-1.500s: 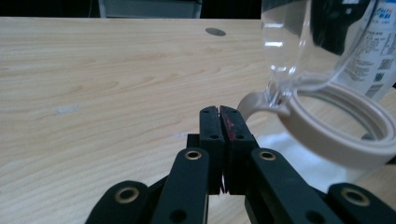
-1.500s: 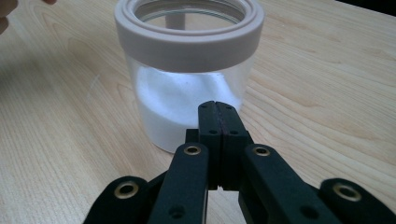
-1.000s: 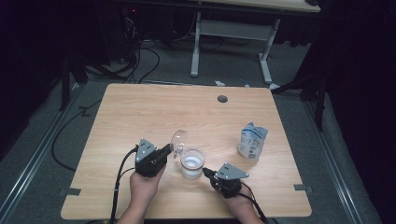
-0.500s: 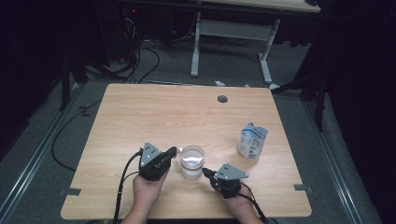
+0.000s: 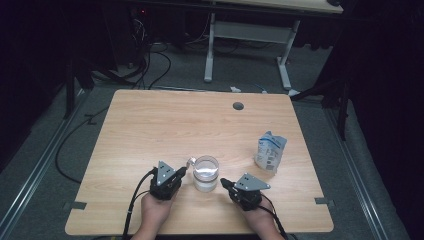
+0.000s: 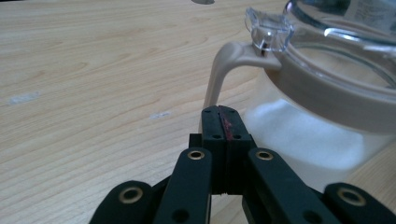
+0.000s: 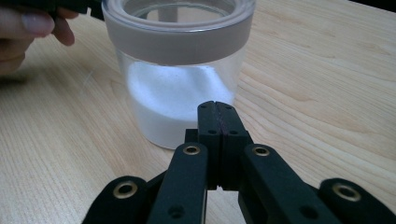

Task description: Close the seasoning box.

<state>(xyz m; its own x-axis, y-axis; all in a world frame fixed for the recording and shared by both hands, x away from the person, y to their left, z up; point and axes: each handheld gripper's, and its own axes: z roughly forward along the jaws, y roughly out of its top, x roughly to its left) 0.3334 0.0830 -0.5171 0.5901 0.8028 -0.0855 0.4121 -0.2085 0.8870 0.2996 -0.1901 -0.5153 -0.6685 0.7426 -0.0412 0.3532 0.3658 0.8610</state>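
1. High view: a clear glass canister [image 5: 205, 173] with a beige collar stands on the wooden table [image 5: 165, 125], near the front edge, between the left gripper [image 5: 183, 171] and the right gripper [image 5: 223, 183]. It holds a white powder, sugar or salt by the look of it, to roughly a third of its height.
2. Both pairs of jaws are pressed together with nothing between them. In the left gripper view the closed tips [image 6: 219, 116] sit just in front of the beige latch arm [image 6: 223, 67] that runs down the canister's side [image 6: 327, 140]. In the right gripper view the closed tips [image 7: 217, 114] point at the canister's lower wall [image 7: 177, 107].
3. The lid [image 6: 345, 28] lies down on the collar, and its clear tab [image 6: 268, 29] sits over the top of the latch arm. Whether the latch is fully caught I cannot tell.
4. My judgement: the step in hand is securing the lid. Steady the canister with the right tips low against the wall, where it cannot tip.
5. With the left tips, push the latch arm flat toward the glass, slowly and square on, so the closed tips do not slide off the narrow arm.
6. Keep the push low and level, since a shove high up could tilt the canister.
7. A white-and-blue pouch [image 5: 270, 151] stands well apart to the right, out of the way.
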